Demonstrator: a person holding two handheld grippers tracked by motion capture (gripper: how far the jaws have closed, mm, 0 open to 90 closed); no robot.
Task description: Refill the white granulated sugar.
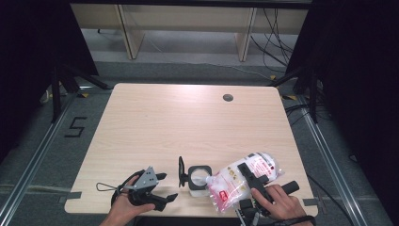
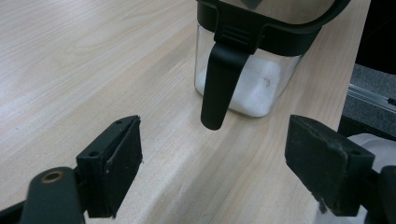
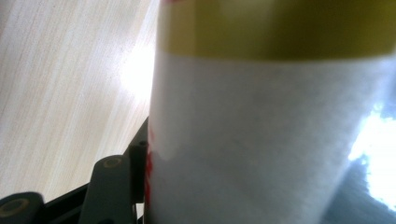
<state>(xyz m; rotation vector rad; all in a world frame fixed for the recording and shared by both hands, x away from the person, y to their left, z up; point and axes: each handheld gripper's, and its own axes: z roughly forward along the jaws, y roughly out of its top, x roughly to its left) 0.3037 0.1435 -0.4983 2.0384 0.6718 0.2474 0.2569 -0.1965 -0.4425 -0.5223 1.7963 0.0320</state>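
A clear square jar [image 1: 198,179] with a black rim stands near the table's front edge, its black lid [image 1: 181,172] swung up at its left. White powder lies in the jar [image 2: 254,86], and a black latch [image 2: 219,84] hangs down its front. My right gripper [image 1: 245,181] is shut on a clear bag [image 1: 234,182] of white powder with red print. The bag is tilted, with its lower corner at the jar's mouth. Up close, the bag [image 3: 261,130] hides all but one black finger [image 3: 114,186]. My left gripper [image 1: 167,186] rests open left of the jar, jaws [image 2: 212,149] wide apart and empty.
The light wood table [image 1: 188,122] has a round cable hole [image 1: 227,97] at its far right. The jar and both hands sit close to the front edge. Black curtains and stand legs flank the table; the grey floor lies around it.
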